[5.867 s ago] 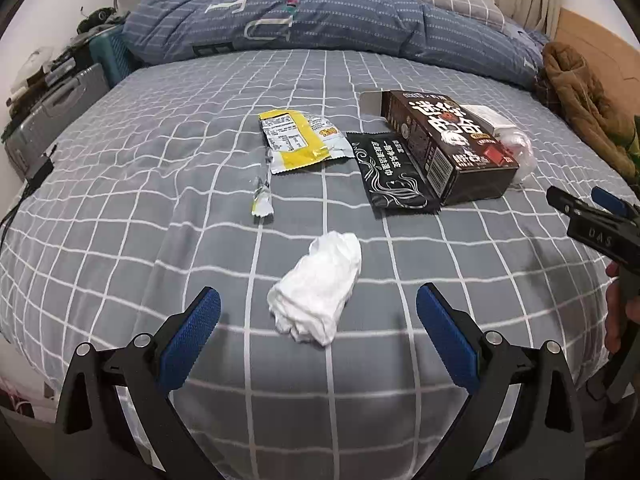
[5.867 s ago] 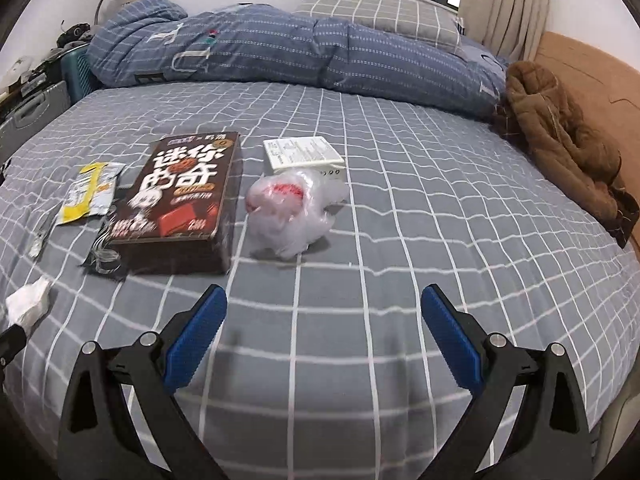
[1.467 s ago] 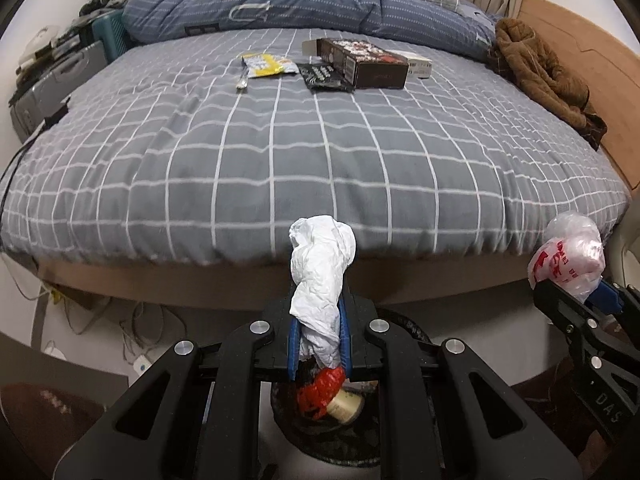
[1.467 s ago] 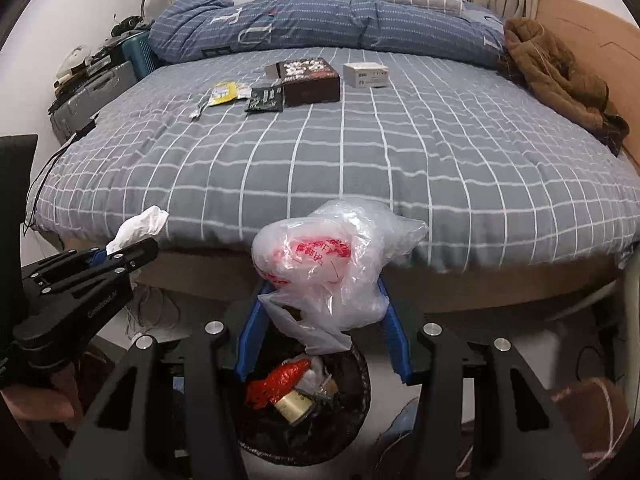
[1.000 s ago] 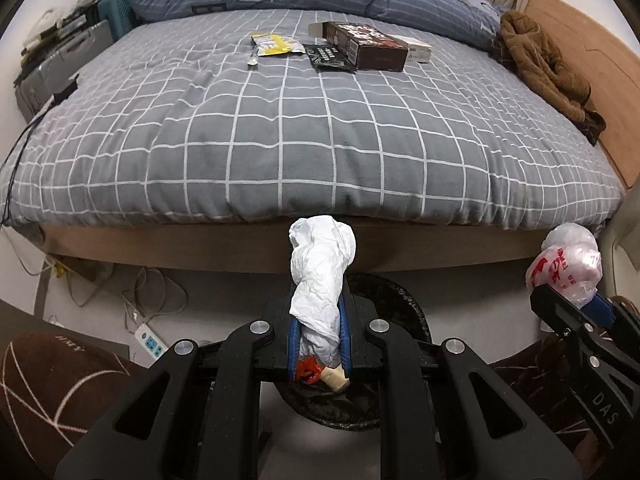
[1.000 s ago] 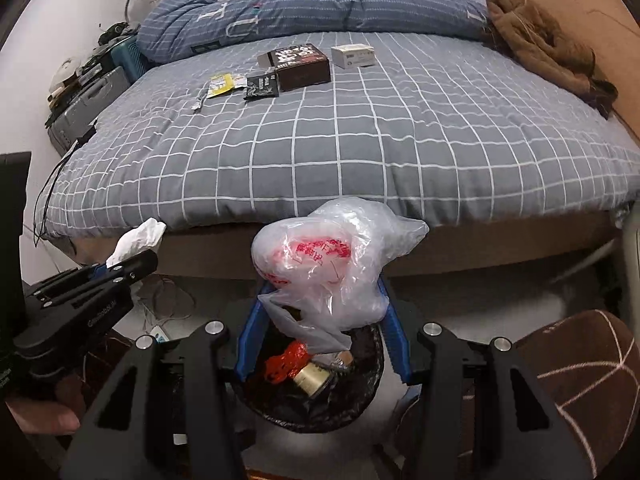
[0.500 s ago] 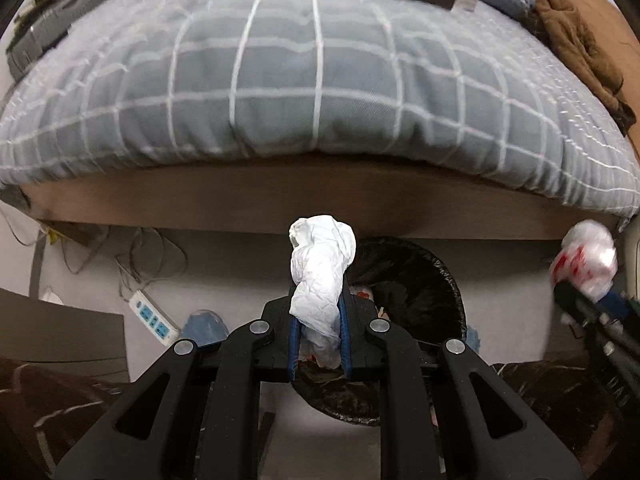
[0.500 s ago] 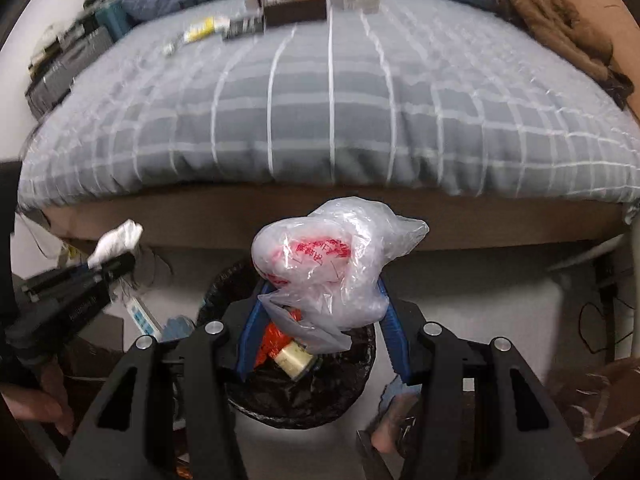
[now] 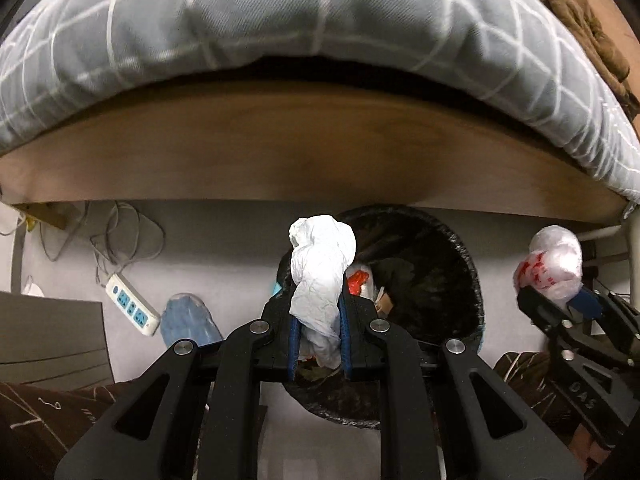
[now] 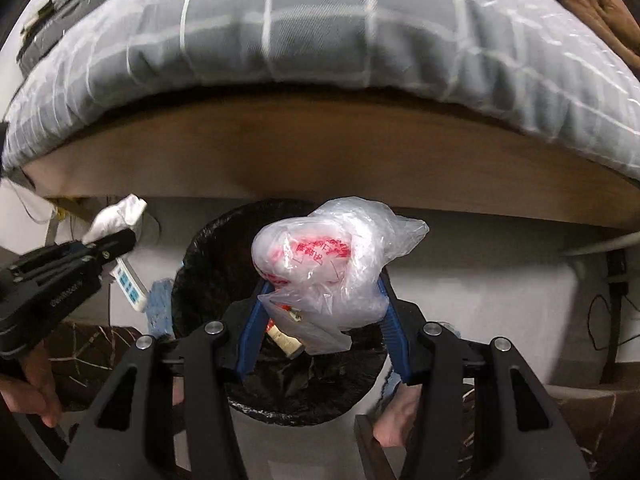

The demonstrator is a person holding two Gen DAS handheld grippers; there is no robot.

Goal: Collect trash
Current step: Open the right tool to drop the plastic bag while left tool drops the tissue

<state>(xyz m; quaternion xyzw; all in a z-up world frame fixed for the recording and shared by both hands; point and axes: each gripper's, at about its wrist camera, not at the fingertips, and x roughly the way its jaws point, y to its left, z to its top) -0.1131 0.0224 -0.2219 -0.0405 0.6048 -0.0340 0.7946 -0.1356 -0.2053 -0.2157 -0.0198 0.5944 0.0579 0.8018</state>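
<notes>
A grey checked bed [image 9: 320, 20] on a wooden frame [image 10: 320, 152] overhangs the floor. Below its edge stands the black-lined trash bin [image 9: 460, 264]. Your left gripper [image 9: 319, 332] pinches the white tissue [image 9: 320, 264] above the bin's left rim. Your right gripper [image 10: 320, 320] clamps the clear plastic bag [image 10: 328, 264] over the bin opening. A power strip [image 9: 132, 308] lies left of the bin.

Both wrist views look steeply down, close over the shared trash bin [image 9: 460, 264] beside the bed [image 10: 320, 40]
</notes>
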